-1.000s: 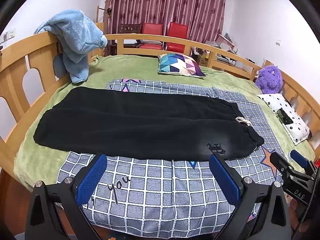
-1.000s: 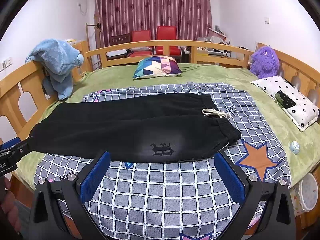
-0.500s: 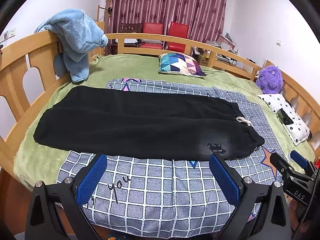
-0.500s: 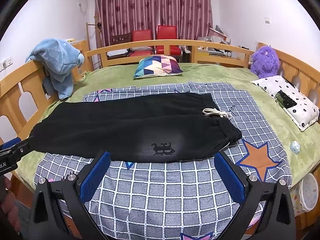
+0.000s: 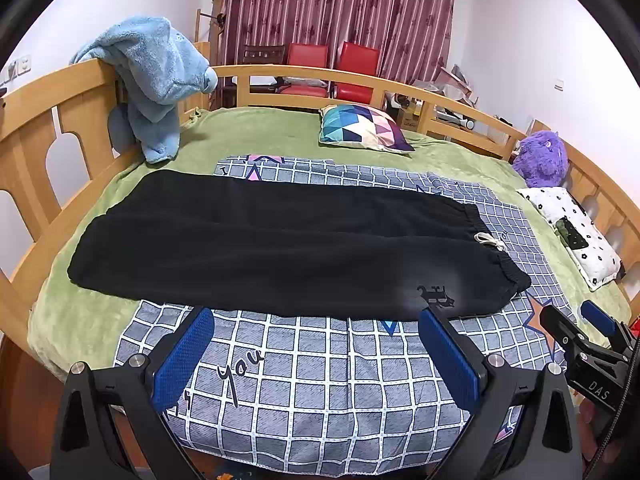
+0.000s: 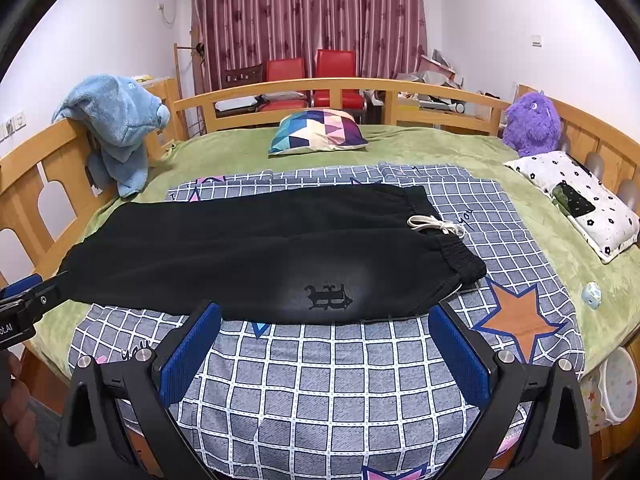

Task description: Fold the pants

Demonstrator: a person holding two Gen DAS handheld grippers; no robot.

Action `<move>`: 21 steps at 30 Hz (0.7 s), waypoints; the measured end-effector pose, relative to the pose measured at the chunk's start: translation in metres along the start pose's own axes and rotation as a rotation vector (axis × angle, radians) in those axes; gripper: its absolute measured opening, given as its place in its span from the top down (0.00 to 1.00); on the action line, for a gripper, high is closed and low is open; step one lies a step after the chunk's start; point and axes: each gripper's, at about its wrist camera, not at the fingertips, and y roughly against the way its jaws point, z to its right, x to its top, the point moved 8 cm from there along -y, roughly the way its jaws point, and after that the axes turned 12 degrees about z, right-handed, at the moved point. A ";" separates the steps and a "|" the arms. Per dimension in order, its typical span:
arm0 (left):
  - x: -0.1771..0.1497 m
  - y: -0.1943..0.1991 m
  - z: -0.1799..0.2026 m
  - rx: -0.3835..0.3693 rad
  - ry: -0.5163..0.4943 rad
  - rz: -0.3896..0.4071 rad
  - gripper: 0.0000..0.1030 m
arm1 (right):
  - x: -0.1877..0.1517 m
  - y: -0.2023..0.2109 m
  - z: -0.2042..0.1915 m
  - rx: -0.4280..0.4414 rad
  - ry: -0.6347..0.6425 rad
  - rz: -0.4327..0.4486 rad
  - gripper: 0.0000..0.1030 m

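Observation:
Black pants (image 5: 280, 240) (image 6: 256, 252) lie flat across the bed, legs to the left, elastic waistband with a white drawstring (image 6: 436, 226) to the right, a dark logo (image 6: 328, 297) near the front edge. My left gripper (image 5: 316, 354) hovers open over the checked sheet, just short of the pants' near edge. My right gripper (image 6: 326, 352) is also open, nothing between its blue pads, facing the logo area. Each gripper shows at the edge of the other's view.
A grey checked sheet (image 5: 340, 380) covers a green blanket (image 6: 420, 148). A wooden rail (image 5: 60, 96) rings the bed, with a blue plush towel (image 5: 156, 76) on it. A colourful cushion (image 6: 318, 130), purple plush toy (image 6: 530, 122) and dotted pillow (image 6: 580, 200) lie further back.

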 end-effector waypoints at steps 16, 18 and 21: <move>-0.015 0.005 -0.021 0.008 0.029 -0.007 0.00 | -0.006 0.027 0.000 -0.104 0.134 0.056 0.01; -0.017 0.005 -0.023 0.013 0.027 -0.013 0.00 | -0.010 0.028 0.003 -0.089 0.114 0.058 0.01; -0.018 0.002 -0.028 0.016 0.008 -0.020 0.00 | -0.014 0.024 0.005 -0.028 0.071 0.049 0.01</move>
